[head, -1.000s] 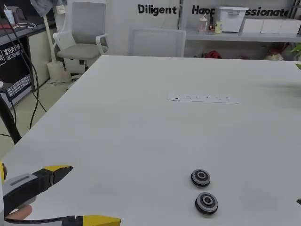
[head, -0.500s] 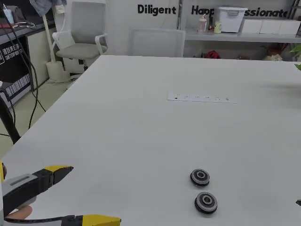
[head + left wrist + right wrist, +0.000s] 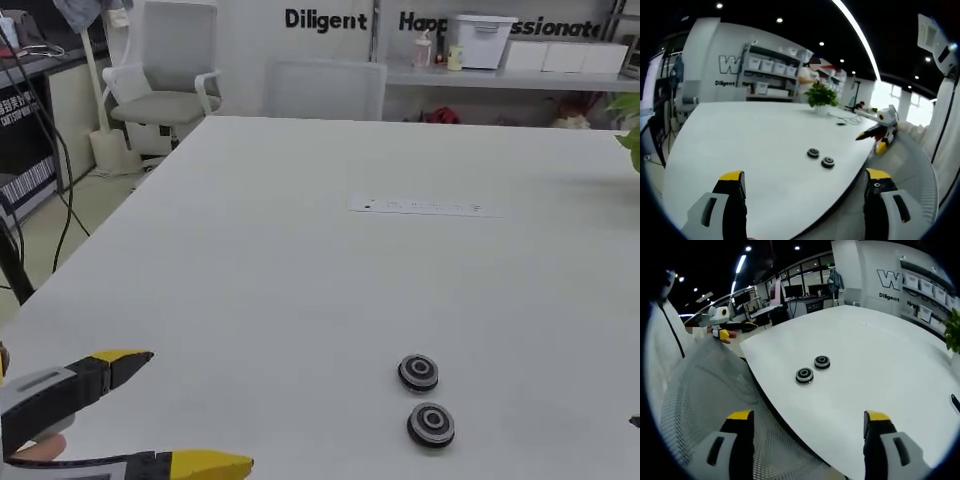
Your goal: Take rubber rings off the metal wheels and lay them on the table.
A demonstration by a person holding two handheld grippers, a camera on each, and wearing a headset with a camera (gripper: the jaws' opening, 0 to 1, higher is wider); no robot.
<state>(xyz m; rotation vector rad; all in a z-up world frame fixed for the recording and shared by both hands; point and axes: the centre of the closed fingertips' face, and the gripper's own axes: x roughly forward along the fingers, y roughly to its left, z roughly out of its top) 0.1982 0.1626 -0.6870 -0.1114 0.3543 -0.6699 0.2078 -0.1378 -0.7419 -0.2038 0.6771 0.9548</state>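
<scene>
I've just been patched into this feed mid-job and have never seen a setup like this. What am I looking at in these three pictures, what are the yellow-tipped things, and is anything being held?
There is no robot arm here: a person holds a two-jaw tool in each hand. The wide picture comes from a camera on the person's head. The two round pictures come from cameras riding on the left hand-held gripper and the right hand-held gripper. The yellow tips at the bottom of each are its own jaws. Both stand open and hold nothing. On the white table two metal wheels lie close together, the farther wheel and the nearer wheel, with dark rubber rings on them.
</scene>
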